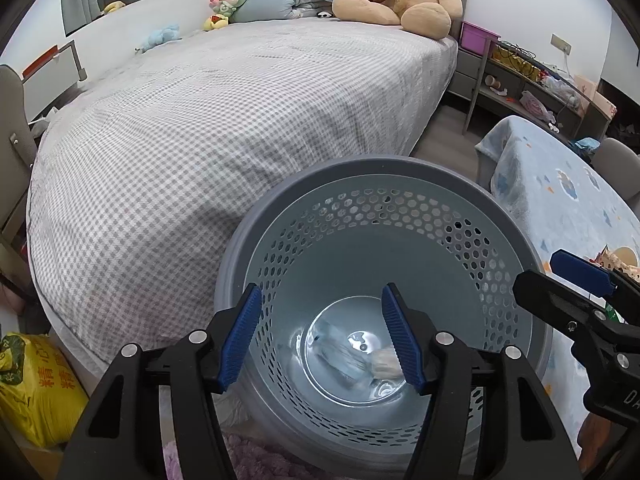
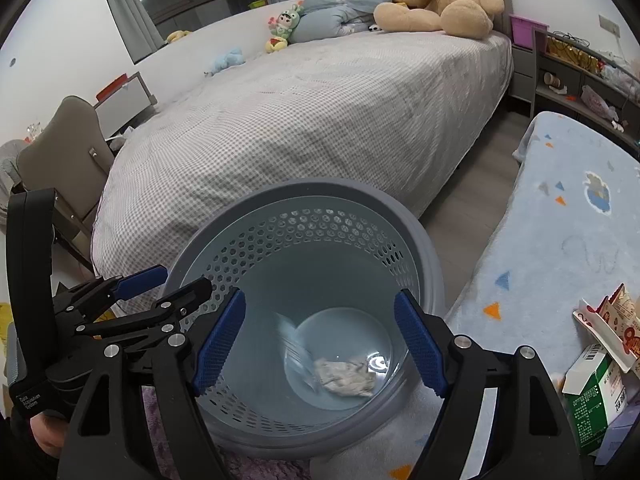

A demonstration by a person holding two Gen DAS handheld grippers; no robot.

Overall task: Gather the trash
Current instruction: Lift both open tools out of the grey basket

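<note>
Readable print in the bedroom

"Data Acquisition System" stands in white on the black body of the left gripper [image 2: 182, 292], near left. Red characters on the yellow bag [image 1: 36, 384] and print on the green-and-white carton [image 2: 596, 392] are too small to read.

We see only a blurred clear wrapper [image 2: 298, 346] beside the crumpled paper [image 2: 346, 376] in the bin [image 2: 434, 280], and the cartons [image 2: 596, 396] are cut off at the right edge.
</note>
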